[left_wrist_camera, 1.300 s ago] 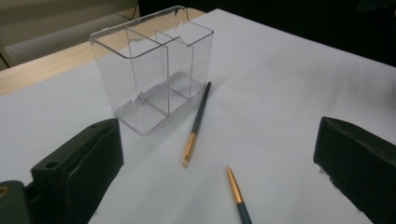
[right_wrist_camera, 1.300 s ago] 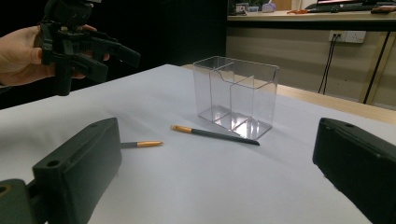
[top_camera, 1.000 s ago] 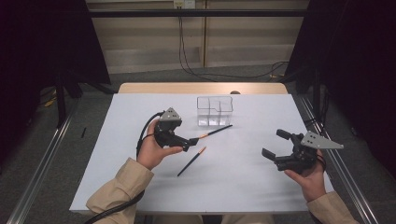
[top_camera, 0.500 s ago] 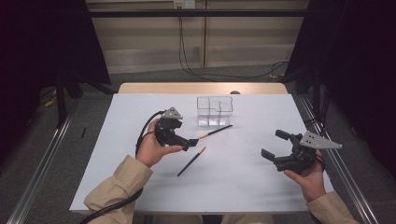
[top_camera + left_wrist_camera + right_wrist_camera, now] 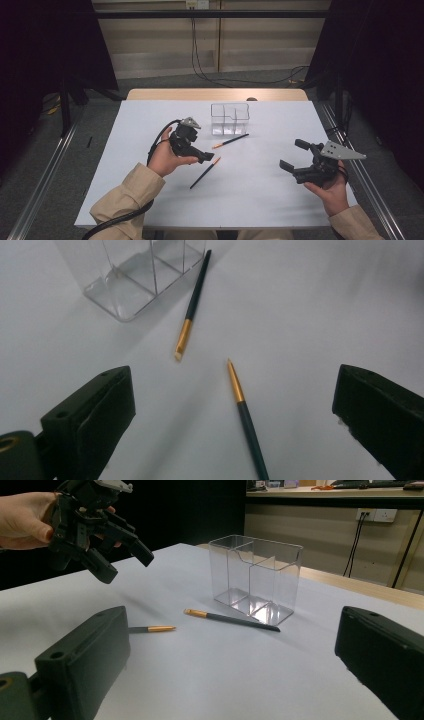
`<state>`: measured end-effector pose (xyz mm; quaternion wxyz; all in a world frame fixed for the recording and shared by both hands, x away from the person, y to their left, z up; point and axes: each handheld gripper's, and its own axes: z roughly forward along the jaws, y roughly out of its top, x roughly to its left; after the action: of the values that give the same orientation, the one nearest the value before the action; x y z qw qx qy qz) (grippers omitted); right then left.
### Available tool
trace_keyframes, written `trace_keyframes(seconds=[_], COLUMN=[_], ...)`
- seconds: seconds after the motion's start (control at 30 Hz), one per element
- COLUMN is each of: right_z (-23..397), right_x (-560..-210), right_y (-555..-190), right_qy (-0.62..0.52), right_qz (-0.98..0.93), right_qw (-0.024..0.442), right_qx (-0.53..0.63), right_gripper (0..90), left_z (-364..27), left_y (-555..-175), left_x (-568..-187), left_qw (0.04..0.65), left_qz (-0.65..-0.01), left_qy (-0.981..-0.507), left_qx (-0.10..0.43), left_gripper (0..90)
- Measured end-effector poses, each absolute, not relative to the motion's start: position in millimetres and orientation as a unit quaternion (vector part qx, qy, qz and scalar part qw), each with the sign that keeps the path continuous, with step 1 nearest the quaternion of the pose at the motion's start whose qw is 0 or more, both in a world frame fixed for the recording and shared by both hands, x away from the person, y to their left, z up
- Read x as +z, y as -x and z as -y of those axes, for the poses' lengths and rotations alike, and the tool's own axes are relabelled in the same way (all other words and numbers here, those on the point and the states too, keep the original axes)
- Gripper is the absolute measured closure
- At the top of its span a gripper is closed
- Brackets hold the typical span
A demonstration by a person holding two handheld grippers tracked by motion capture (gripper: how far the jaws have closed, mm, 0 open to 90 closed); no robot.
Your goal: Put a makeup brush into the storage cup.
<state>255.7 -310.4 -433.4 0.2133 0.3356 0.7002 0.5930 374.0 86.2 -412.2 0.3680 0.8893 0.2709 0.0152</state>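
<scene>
White worktop (image 5: pixel 125 190), dark room. Left gripper (image 5: pixel 206 157) hovers with fingers wide open, empty, over near brush (image 5: pixel 244 412); thin and flat, it may slip or roll when pinched. Far brush (image 5: pixel 230 141) lies beside clear organizer (image 5: pixel 229 119), easily bumped. Right gripper (image 5: pixel 291 155) open, empty, idle.

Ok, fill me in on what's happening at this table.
A person holds a gripper in each hand over a white table. The left gripper, jaws open, hovers above the nearer brush. A second brush lies beside a clear organizer, which is empty. The right gripper is open too, off to the side. Nothing is gripped.
</scene>
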Motion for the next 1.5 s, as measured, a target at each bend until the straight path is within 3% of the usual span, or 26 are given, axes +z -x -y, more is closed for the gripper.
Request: trace_keyframes(seconds=[0.33,1.27,1.5], right_z=[311,311,311], right_x=[-433,-434,-433], right_y=[-255,-255,-255], right_qy=[-0.336,-0.337,-0.336], right_qz=[-0.699,-0.7,-0.699], right_qw=[0.217,0.215,0.217], right_qx=[0.593,0.592,0.592], right_gripper=[0.6,0.6,0.6], left_z=[-76,-70,-69], left_y=[-374,-373,-372], left_x=[-419,-431,-434], left_qw=[0.299,0.216,0.197], left_qz=[-0.267,-0.279,-0.27], left_qy=[-0.916,-0.935,-0.942], left_qx=[-0.004,-0.027,-0.037], left_gripper=[3.7,9.3,14.9])
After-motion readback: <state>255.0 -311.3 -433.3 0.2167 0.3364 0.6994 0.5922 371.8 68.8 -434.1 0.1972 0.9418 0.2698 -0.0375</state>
